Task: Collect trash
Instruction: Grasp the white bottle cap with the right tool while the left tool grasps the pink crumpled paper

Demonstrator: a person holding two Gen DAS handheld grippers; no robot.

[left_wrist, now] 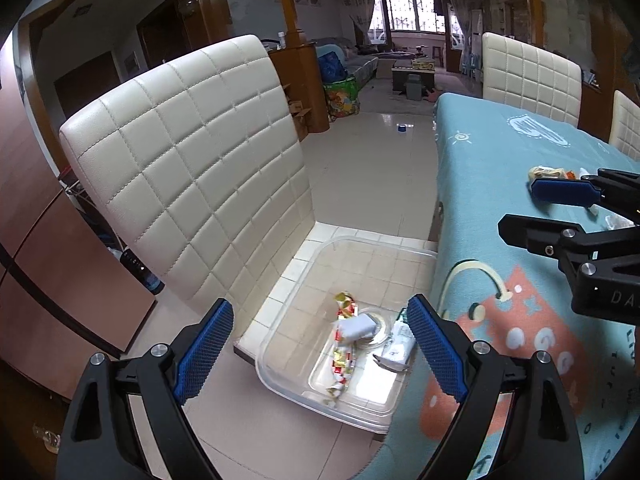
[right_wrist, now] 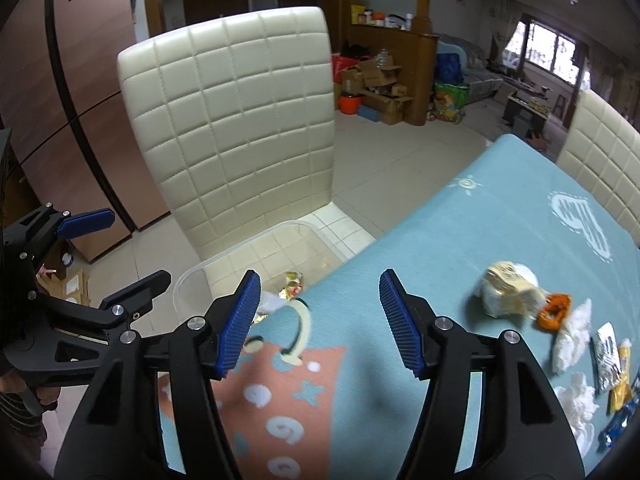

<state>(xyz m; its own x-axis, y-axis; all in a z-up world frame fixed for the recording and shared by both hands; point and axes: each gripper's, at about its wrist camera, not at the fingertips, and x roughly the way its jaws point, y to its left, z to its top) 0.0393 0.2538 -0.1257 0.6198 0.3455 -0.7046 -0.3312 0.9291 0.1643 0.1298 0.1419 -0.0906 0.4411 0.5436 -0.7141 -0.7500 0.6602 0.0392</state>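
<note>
Hovering over a clear plastic bin (left_wrist: 280,360) that sits on the seat of a cream quilted chair (left_wrist: 192,168), the left gripper (left_wrist: 320,348) has its blue pads spread wide with nothing between them. The right gripper (right_wrist: 318,320) hangs above the near edge of a table covered in a blue patterned cloth (right_wrist: 460,232), jaws apart and empty.

The step in hand looks like a drop-off just finished: the bin, pushed against the table's edge, already holds what appear to be three bits of trash, a crinkled gold-and-red wrapper (left_wrist: 344,304), a pale grey scrap (left_wrist: 358,327) and a white packet (left_wrist: 396,344).

More trash lies well apart from the bin, toward the table's right edge. Counted there: one crumpled yellow-and-white wrapper (right_wrist: 510,290), one orange piece (right_wrist: 554,312), two white tissues (right_wrist: 572,340), one silver packet (right_wrist: 608,354), and a few small yellow and blue wrappers at the frame's edge, too cut off to count.

The next move probably calls for swinging the right gripper across to the nearest wrapper and closing on it.
</note>
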